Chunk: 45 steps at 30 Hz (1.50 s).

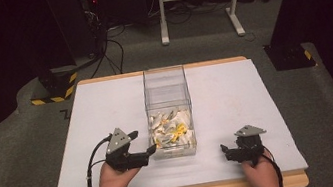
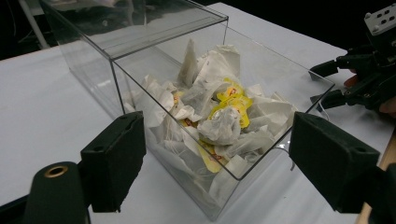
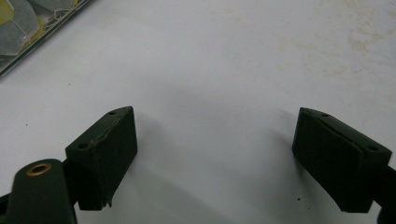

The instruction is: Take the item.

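Clear plastic box (image 1: 168,104) mid-bench (image 1: 105,103), packets (image 2: 219,116) heaped in near end. Left tool (image 2: 215,163) agape at its corner; right tool (image 3: 215,154) agape over bare bench. Risk: jaw nudges thin wall, box skids, packets spill.

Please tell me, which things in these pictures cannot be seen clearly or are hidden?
- Print on the yellow tags of the tea bags: too small and blurred in the left gripper view.
- Lower bags in the clear box: buried under the top ones.
- The box in the right gripper view: cut off by the top-left edge.
- Left hand: its fingers are hidden under the left gripper in the high view.
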Available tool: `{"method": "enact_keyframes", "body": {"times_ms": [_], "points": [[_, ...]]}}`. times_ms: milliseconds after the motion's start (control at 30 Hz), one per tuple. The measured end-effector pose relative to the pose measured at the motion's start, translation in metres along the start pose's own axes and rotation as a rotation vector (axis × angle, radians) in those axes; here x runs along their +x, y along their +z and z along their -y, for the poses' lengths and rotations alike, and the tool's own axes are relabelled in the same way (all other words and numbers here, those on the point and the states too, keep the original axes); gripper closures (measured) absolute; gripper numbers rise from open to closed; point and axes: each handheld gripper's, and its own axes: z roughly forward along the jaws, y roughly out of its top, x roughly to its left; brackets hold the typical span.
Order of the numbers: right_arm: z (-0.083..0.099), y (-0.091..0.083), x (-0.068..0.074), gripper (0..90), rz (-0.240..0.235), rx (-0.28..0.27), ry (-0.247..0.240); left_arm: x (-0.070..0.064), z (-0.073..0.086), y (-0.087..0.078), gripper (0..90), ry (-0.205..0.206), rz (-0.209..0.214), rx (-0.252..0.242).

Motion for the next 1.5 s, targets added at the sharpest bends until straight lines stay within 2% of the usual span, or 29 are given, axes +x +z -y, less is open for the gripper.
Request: {"method": "enact_keyframes", "body": {"times_ms": [200, 400, 467, 533, 667, 733, 767, 833, 1033, 1233, 1400, 1500], "points": [[0.000, 0.000, 0.000, 13.9, -0.001, 0.000, 0.001, -0.004, -0.006, 0.010, 23.9, 0.014, 0.018, 0.009], [0.000, 0.000, 0.000, 13.9, 0.000, 0.001, -0.001, -0.008, -0.014, 0.019, 34.2, 0.027, 0.059, 0.023], [0.000, 0.000, 0.000, 13.9, 0.000, 0.000, -0.001, -0.008, -0.015, 0.021, 35.9, 0.028, 0.066, 0.028], [0.000, 0.000, 0.000, 13.9, 0.000, 0.000, 0.000, -0.008, -0.017, 0.024, 42.3, 0.033, 0.075, 0.041], [0.000, 0.000, 0.000, 13.9, 0.000, 0.000, 0.000, -0.009, -0.019, 0.030, 46.8, 0.047, 0.083, 0.064], [0.000, 0.000, 0.000, 13.9, 0.000, 0.000, 0.000, -0.009, -0.021, 0.035, 50.1, 0.065, 0.080, 0.096], [0.000, 0.000, 0.000, 13.9, 0.000, 0.000, 0.000, -0.009, -0.021, 0.035, 51.5, 0.065, 0.080, 0.096], [0.000, 0.000, 0.000, 14.0, 0.000, 0.000, 0.000, -0.009, -0.023, 0.037, 53.6, 0.082, 0.058, 0.127], [0.000, 0.000, 0.000, 14.0, 0.000, 0.000, 0.000, -0.003, -0.025, 0.045, 56.3, 0.063, 0.060, 0.183], [0.000, 0.000, 0.000, 14.0, 0.000, 0.000, 0.000, -0.004, -0.027, 0.054, 58.6, 0.095, 0.058, 0.246], [0.000, 0.000, 0.000, 14.0, 0.000, 0.000, 0.000, -0.004, -0.029, 0.060, 60.1, 0.103, 0.038, 0.303], [0.000, 0.000, 0.000, 14.0, 0.000, 0.000, 0.000, -0.004, -0.030, 0.061, 60.6, 0.106, 0.045, 0.321]]}}
